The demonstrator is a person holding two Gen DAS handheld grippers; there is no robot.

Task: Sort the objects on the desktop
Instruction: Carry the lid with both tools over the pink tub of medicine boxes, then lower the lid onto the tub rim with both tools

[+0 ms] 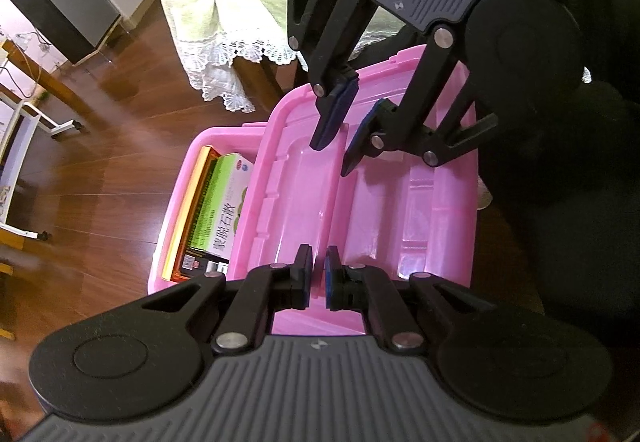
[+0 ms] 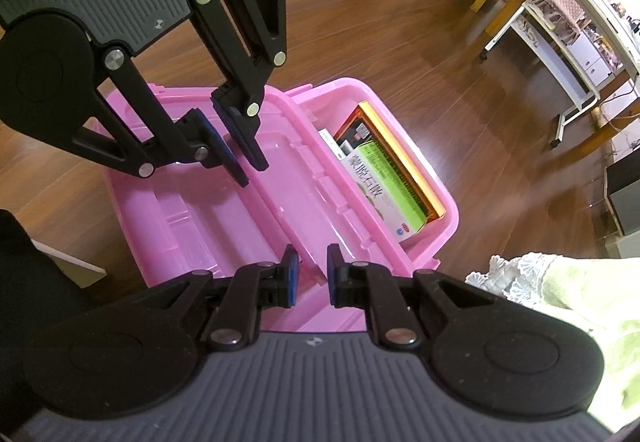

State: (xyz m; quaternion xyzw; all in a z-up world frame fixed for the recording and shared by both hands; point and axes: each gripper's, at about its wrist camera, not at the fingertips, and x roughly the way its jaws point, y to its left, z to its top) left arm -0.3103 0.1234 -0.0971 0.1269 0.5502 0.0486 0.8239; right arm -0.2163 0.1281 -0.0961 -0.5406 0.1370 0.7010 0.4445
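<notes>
Risk: pink lid (image 1: 360,182) half-shut over pink box (image 2: 444,218) on floor, green carton (image 1: 218,210) inside; both claws, left claw (image 1: 319,276) and right claw (image 2: 312,274), unclenched (gripping nothing), could knock lid askew.

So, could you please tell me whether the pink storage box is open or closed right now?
Open. The pink box shows its cartons inside, and its lid lies turned over beside the opening, inner side up.

green box (image 1: 218,220), reads "蒙脱石散"
</notes>
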